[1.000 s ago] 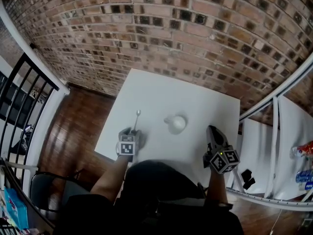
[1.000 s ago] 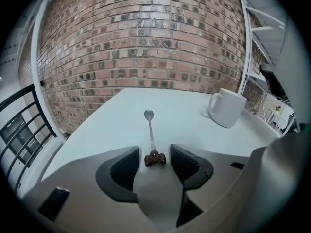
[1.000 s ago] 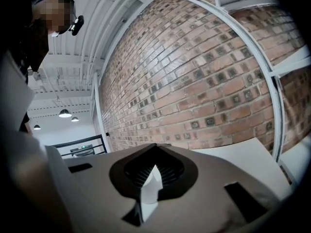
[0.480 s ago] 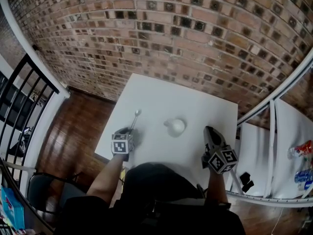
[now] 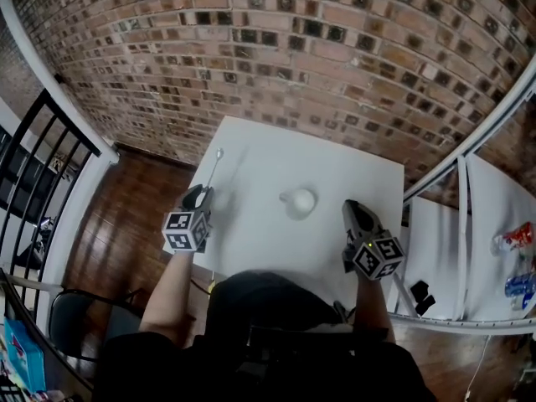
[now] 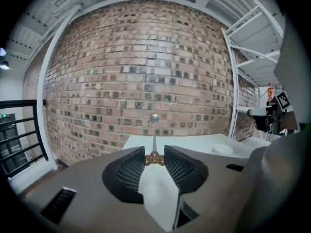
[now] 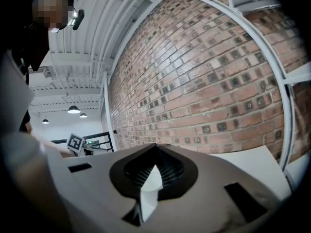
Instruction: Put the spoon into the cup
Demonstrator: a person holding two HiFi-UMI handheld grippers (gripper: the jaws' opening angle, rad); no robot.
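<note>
A thin metal spoon (image 5: 214, 167) with a brown beaded handle end sticks forward from my left gripper (image 5: 201, 194), held in the air over the table's left edge. In the left gripper view the jaws have just closed on the handle, so the gripper (image 6: 155, 155) is shut on the spoon (image 6: 154, 129), bowl end away from me. The white cup (image 5: 300, 201) stands mid-table, to the right of the spoon, and also shows as the cup (image 6: 223, 149) at the right. My right gripper (image 5: 353, 213) hovers right of the cup, shut (image 7: 155, 154) and empty.
The white square table (image 5: 276, 153) stands against a brick wall (image 5: 276, 48). A black railing (image 5: 33, 166) and wood floor lie to the left. White shelving (image 5: 469, 224) with bottles (image 5: 515, 239) stands to the right.
The spoon lay on the table with my left gripper at its handle; now it is lifted off the table, and the left gripper has risen and shifted left. The right gripper has stayed put.
</note>
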